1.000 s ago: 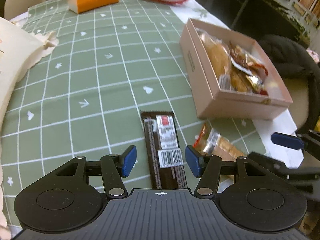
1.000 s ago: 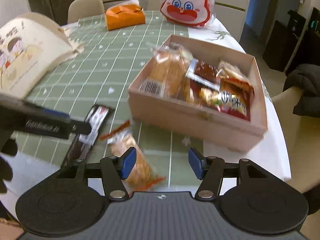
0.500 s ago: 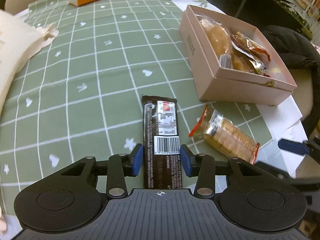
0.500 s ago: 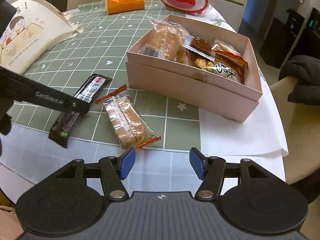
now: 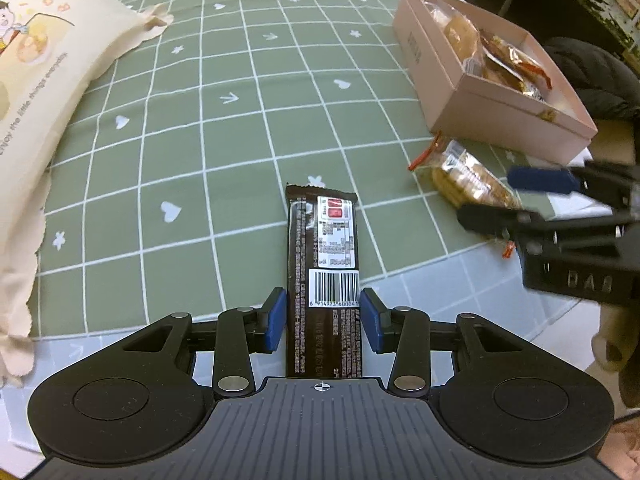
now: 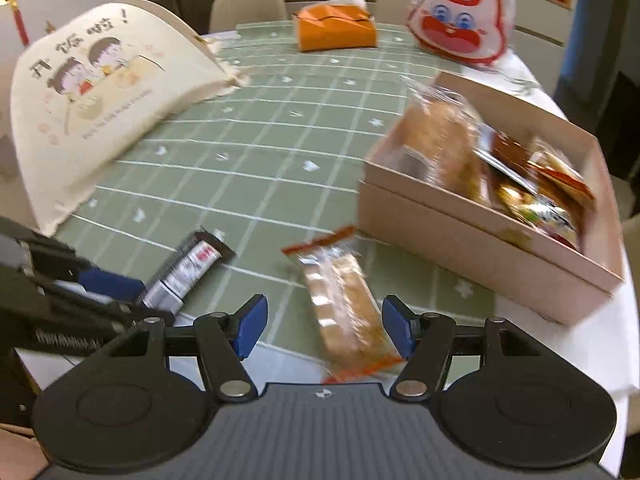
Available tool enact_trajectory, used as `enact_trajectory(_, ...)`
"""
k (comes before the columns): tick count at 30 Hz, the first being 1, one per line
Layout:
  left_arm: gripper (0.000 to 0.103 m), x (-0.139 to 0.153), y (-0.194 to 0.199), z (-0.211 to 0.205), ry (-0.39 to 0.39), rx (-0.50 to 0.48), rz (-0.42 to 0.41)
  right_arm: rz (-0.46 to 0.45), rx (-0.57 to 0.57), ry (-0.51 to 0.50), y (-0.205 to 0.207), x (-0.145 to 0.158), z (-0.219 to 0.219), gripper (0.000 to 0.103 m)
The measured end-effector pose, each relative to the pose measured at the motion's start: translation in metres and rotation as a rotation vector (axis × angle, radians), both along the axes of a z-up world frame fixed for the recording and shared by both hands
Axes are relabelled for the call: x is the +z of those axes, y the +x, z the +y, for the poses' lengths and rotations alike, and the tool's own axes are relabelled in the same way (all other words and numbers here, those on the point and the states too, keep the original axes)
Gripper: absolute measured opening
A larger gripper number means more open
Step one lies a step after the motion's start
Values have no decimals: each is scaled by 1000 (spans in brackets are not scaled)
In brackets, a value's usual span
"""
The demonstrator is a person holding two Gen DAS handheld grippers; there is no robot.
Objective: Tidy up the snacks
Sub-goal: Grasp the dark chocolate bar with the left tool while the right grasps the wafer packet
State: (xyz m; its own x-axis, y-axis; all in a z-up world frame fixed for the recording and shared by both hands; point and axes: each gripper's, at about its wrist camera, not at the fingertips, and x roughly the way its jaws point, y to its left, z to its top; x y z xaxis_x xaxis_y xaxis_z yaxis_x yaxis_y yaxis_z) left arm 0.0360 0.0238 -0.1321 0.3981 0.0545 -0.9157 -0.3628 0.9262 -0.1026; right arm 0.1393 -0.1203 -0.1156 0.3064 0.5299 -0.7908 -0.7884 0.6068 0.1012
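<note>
A dark chocolate bar [image 5: 322, 240] lies lengthwise on the green checked tablecloth [image 5: 240, 120]. My left gripper [image 5: 323, 322] is shut on its near half, with a blue pad against each long edge. The bar [image 6: 192, 268] and the left gripper [image 6: 120, 298] also show at the left of the right wrist view. A clear pack of crackers [image 6: 344, 304] lies between the fingers of my right gripper [image 6: 324, 328], whose jaws are opening. The left pad stands clear of the pack. The pink box [image 6: 460, 248] on the right holds several wrapped snacks. The left wrist view shows the pack [image 5: 464, 176] under the right gripper [image 5: 516, 198].
A cream cloth bag [image 5: 36, 80] with cartoon print lies at the left. An orange tissue pack [image 6: 336, 30] and a rabbit-face bag [image 6: 460, 28] sit at the far end, with chairs behind them. A dark jacket [image 5: 592, 76] hangs beyond the box. The table's near edge lies just under both grippers.
The left gripper's jaws have closed in onto the chocolate bar. The right gripper has swung in over the cracker pack, which now lies between its slightly wider jaws.
</note>
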Motion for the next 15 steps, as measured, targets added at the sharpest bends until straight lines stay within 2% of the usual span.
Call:
enact_trajectory(4,46,0,-1,-1,9,-3,3,-7,13,27,3,0,11,66)
enact_trajectory(7,46,0,0,-1,10,-7,8,39,-32,35,15,-10,13,65)
enact_trajectory(9,46,0,2,-3,18,-25,13,53,-63,42,18,-13,8,54)
enact_trajectory(10,48,0,3,-4,24,-37,15,55,-63,43,18,-12,4,46)
enact_trajectory(11,49,-1,4,-5,31,-48,19,56,-57,43,17,-12,1,43)
enact_trajectory(15,50,-2,5,-17,99,-85,29,59,-56,14,11,-15,-9,43)
